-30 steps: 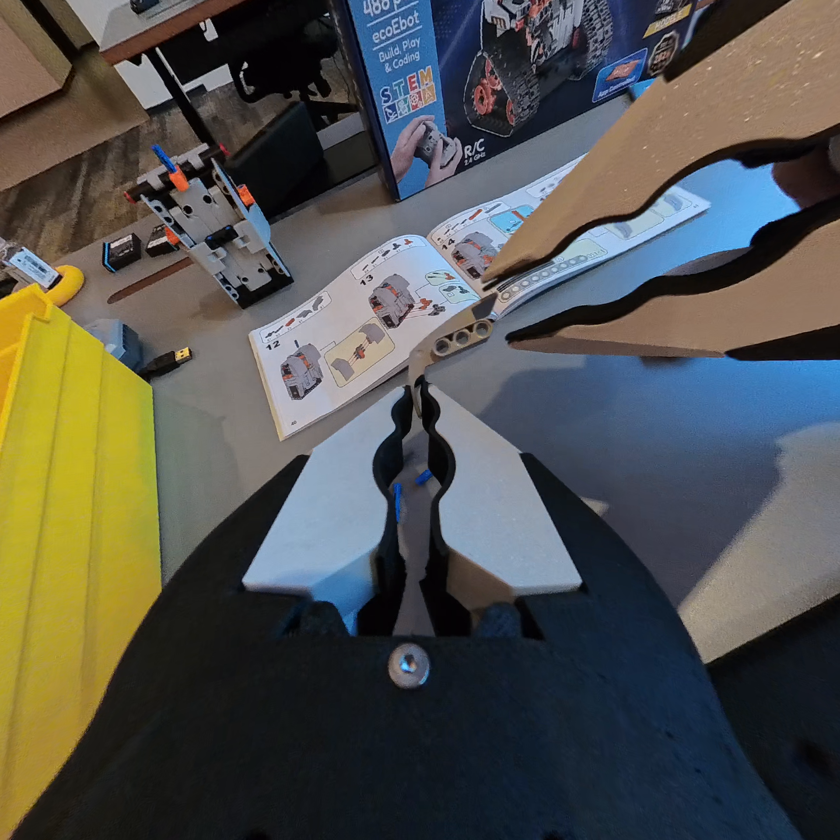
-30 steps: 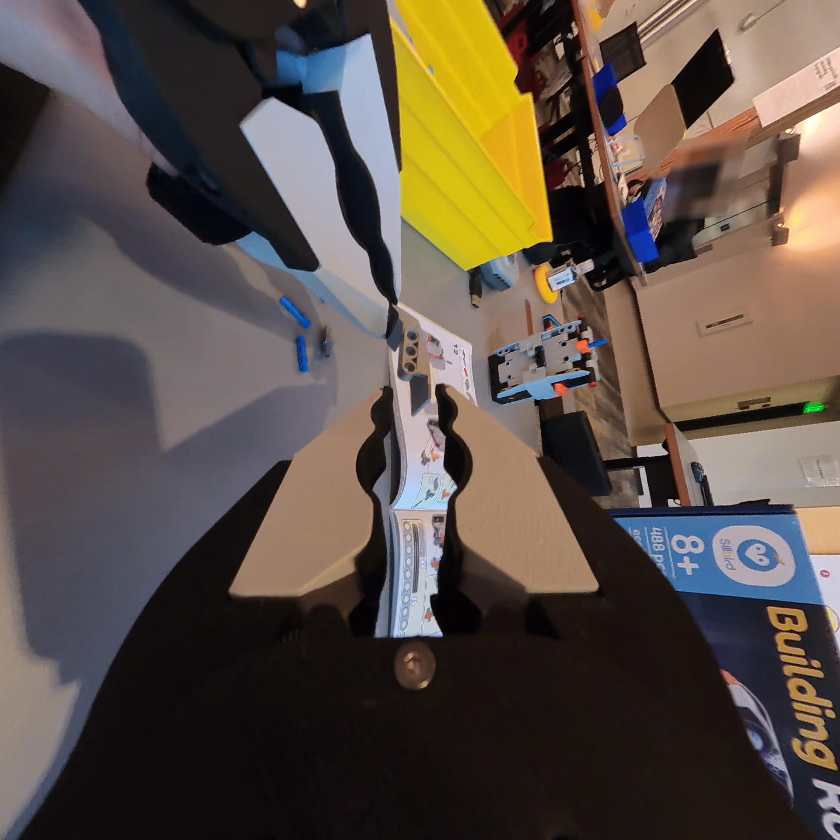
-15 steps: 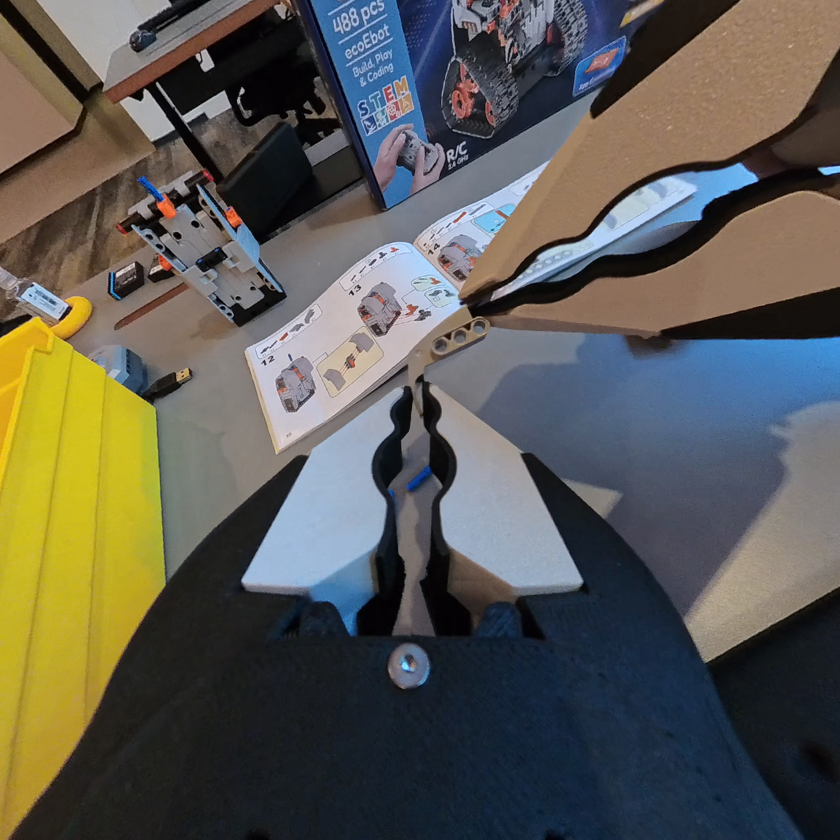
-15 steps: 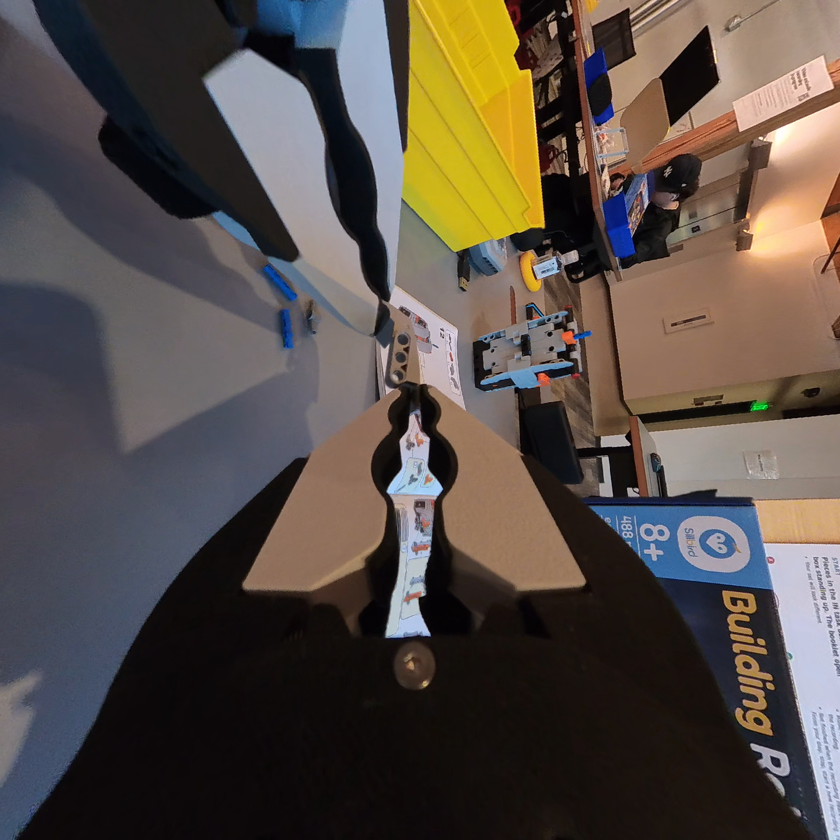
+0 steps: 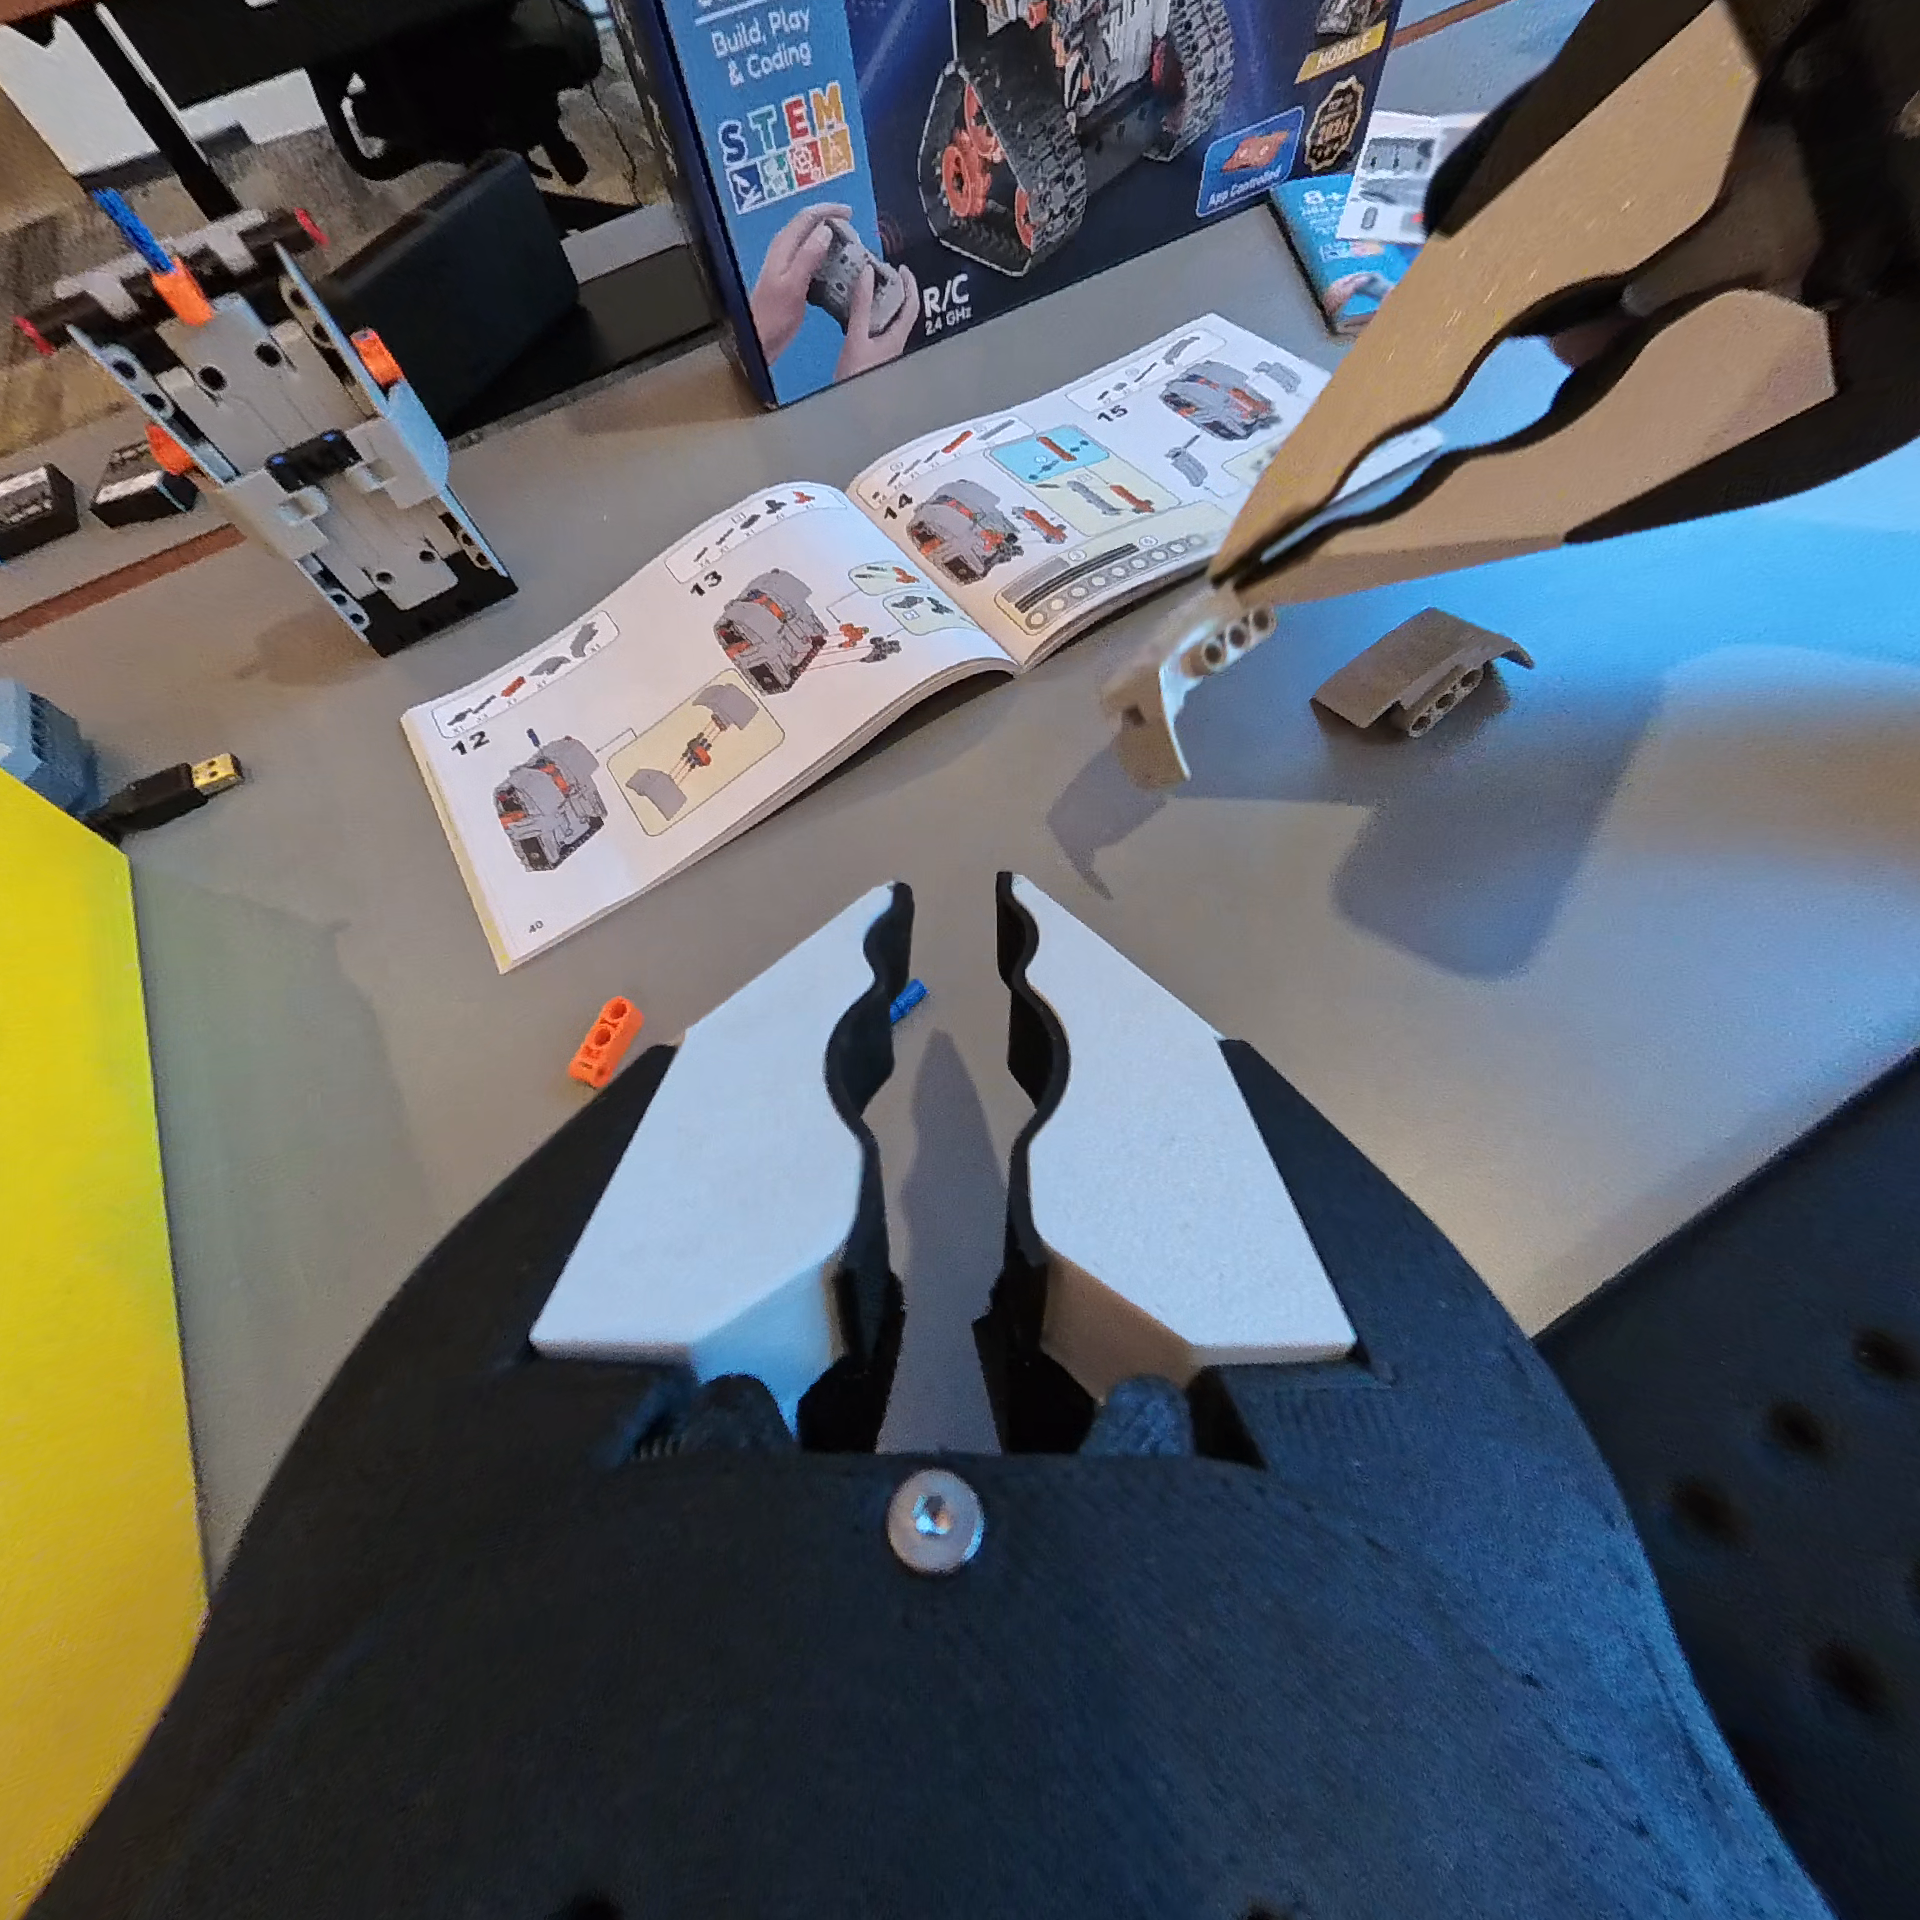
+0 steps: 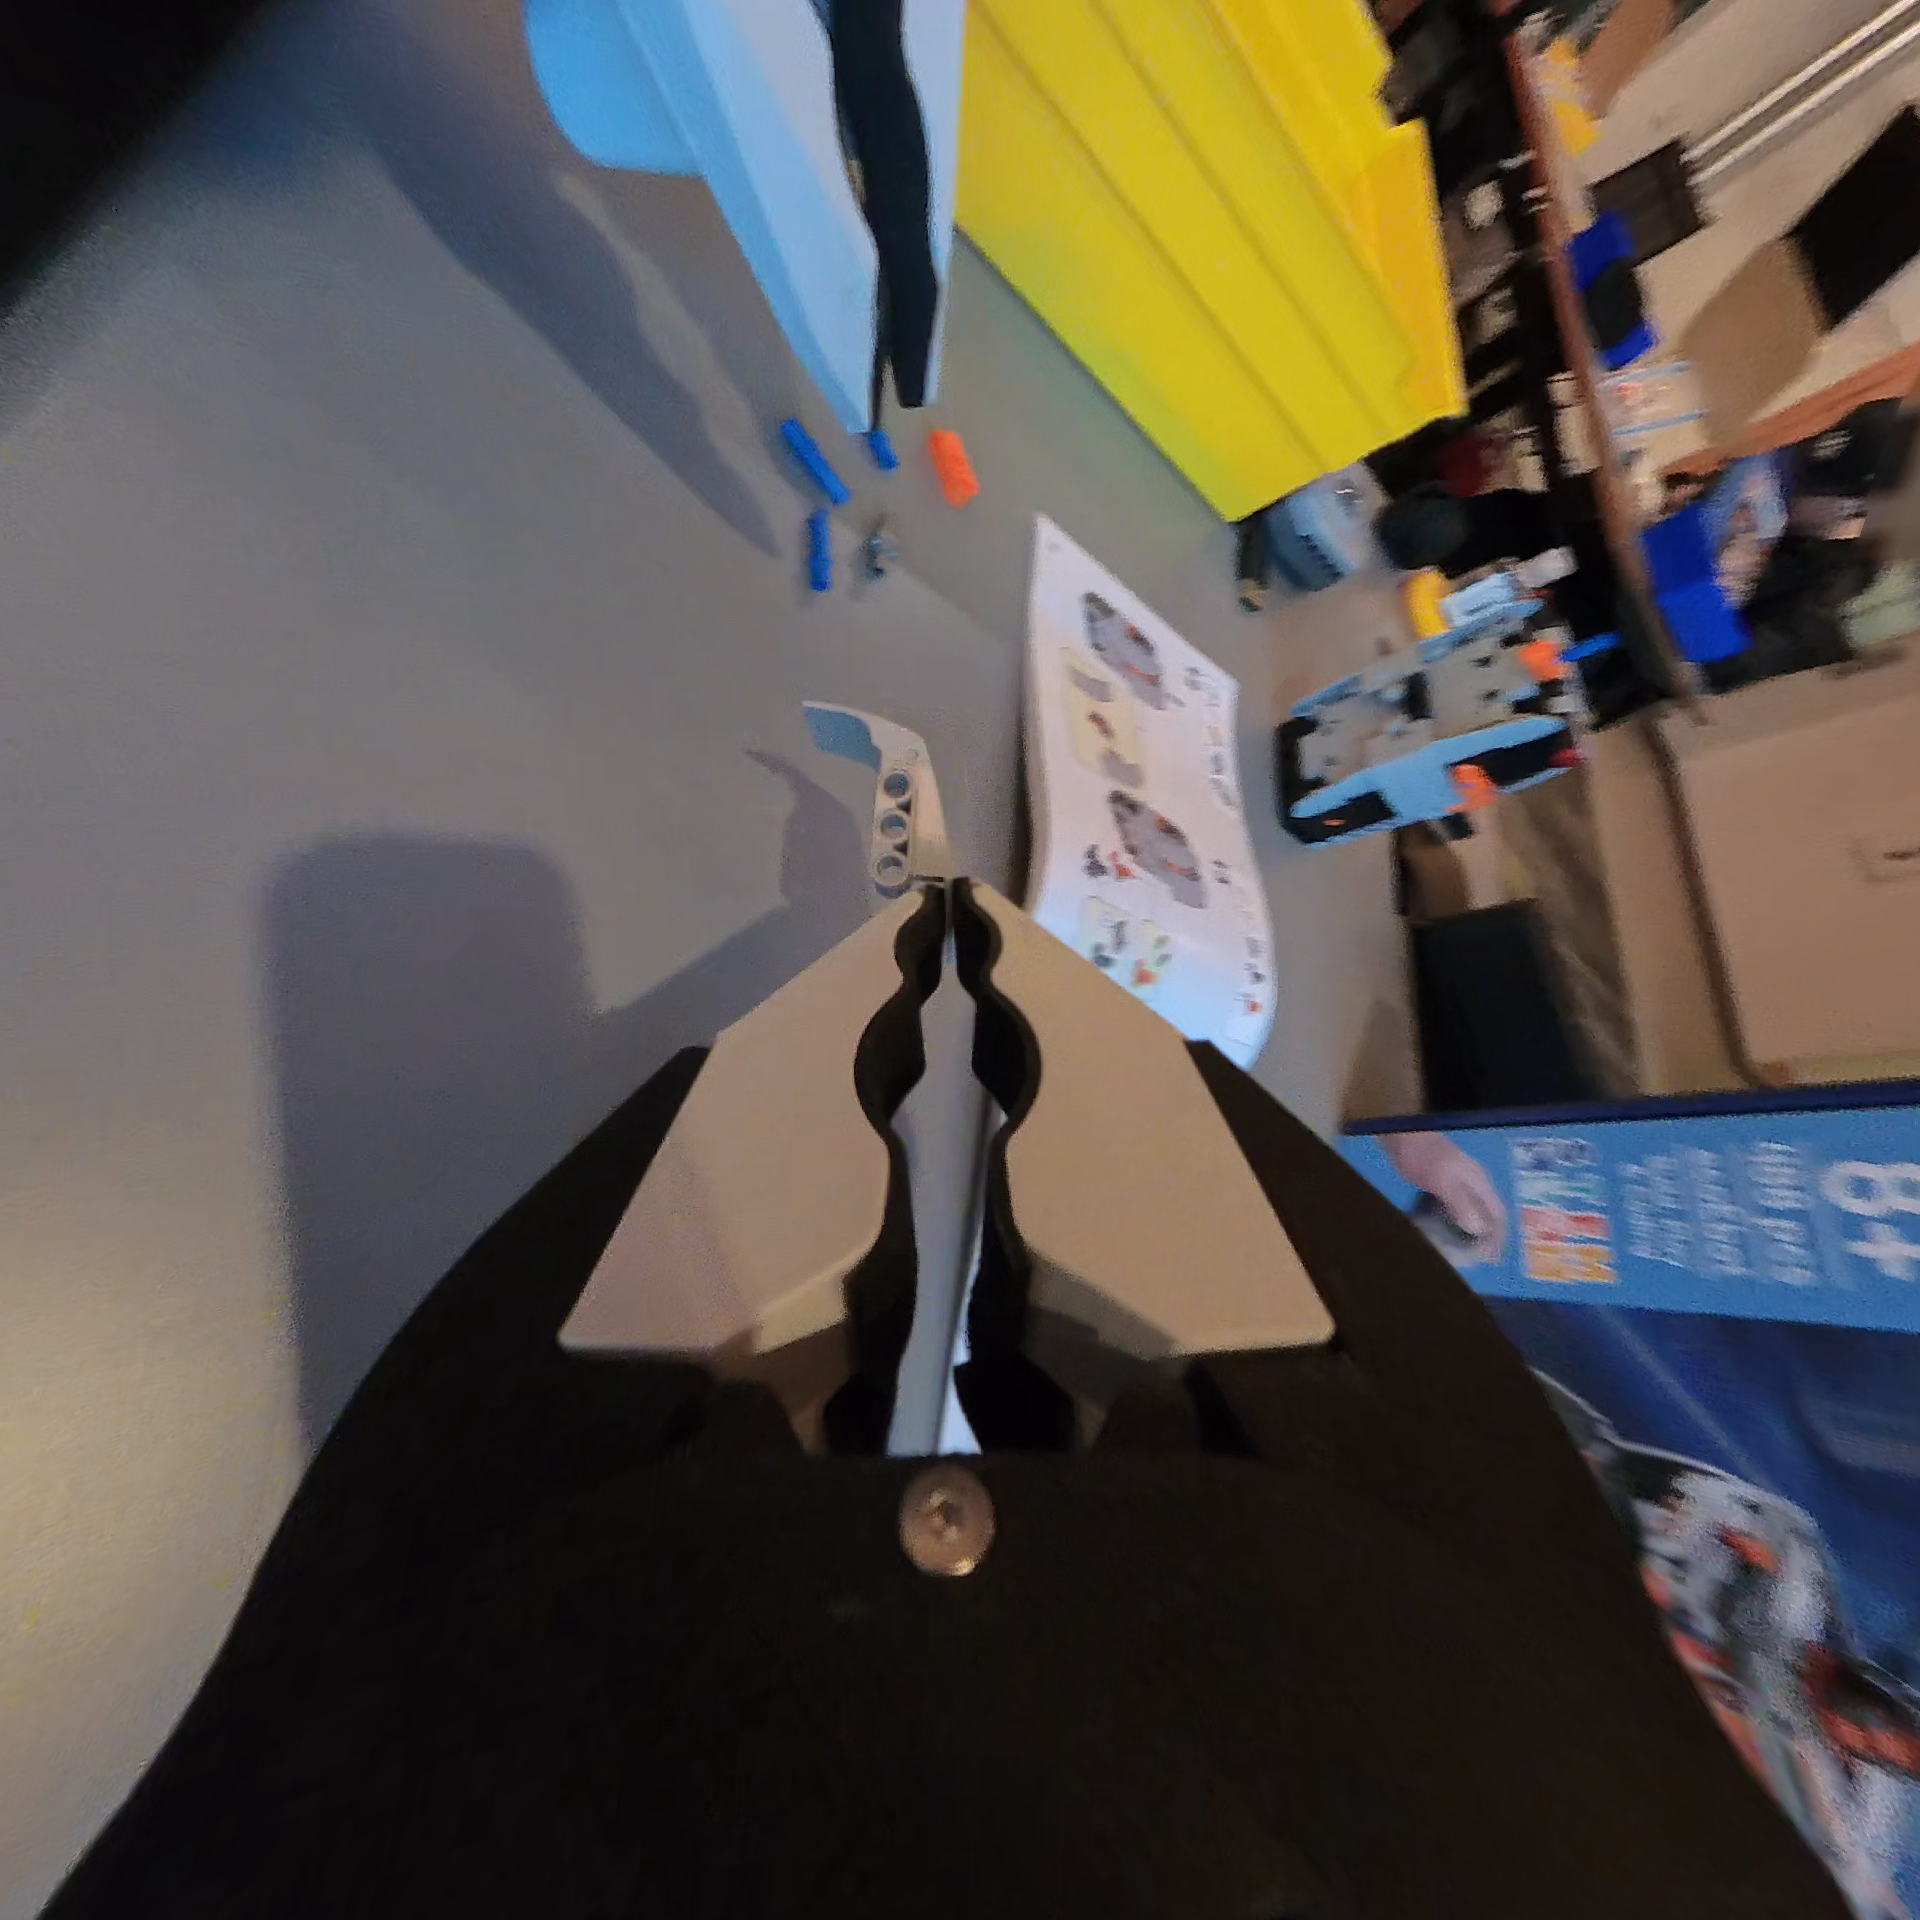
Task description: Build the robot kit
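Observation:
My right gripper (image 6: 948, 885) is shut on a curved grey panel piece (image 6: 891, 798) and holds it by one end above the grey table (image 6: 312, 623). In the left wrist view the same gripper (image 5: 1231, 584) comes in from the upper right with the panel piece (image 5: 1174, 686) hanging from its tips. My left gripper (image 5: 951, 883) is open and empty, low over the table, with a small blue pin (image 5: 906, 1003) between its tips. A second grey panel piece (image 5: 1418, 675) lies on the table to the right.
An open instruction booklet (image 5: 790, 665) lies ahead, a blue product box (image 5: 977, 156) behind it. A half-built grey model (image 5: 301, 457) stands far left. A yellow bin (image 5: 73, 1247) lines the left edge. An orange connector (image 5: 603, 1041) and blue pins (image 6: 816, 488) lie loose. Across from one pair of fingers to the other is roughly 10 cm.
My left gripper let go of the grey panel piece, opened and drew back. My right gripper closed on the piece and carried it off to the right.

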The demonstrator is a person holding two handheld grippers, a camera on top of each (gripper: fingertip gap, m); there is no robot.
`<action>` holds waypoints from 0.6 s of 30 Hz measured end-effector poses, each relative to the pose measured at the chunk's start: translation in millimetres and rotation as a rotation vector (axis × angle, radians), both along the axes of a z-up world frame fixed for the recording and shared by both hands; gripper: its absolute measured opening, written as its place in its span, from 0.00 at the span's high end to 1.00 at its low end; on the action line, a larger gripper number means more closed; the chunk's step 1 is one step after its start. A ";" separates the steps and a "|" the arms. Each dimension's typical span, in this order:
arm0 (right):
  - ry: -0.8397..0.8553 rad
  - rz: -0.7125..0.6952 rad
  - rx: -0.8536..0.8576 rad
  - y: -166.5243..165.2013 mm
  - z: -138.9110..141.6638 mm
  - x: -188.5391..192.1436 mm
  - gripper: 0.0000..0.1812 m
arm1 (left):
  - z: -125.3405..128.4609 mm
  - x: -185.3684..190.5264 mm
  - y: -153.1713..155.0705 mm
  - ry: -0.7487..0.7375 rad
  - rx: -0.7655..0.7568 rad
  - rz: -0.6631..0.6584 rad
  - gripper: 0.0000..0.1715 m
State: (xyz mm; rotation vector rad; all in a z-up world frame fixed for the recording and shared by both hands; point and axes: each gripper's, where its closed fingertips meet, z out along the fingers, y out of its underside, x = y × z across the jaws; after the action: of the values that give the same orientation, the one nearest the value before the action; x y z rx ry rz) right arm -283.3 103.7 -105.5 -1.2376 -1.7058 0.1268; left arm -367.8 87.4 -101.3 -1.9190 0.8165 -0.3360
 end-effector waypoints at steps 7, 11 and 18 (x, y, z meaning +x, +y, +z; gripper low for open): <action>0.048 0.033 -0.283 -3.9 -13.7 -6.3 1.00 | -3.9 1.8 -1.4 -0.018 -0.024 -0.013 0.93; 0.003 0.014 -0.396 -4.0 -28.7 -3.7 1.00 | -7.8 4.3 -2.5 -0.039 -0.057 -0.028 0.93; -0.034 -0.007 -0.445 0.0 -40.7 -6.6 1.00 | -10.2 6.2 -2.2 -0.035 -0.065 -0.036 0.94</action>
State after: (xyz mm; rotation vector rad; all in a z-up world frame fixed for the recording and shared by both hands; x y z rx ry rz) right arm -289.9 103.6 -146.2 -1.5737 -1.7578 0.5055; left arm -361.7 85.2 -111.5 -1.9549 0.8262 -0.4213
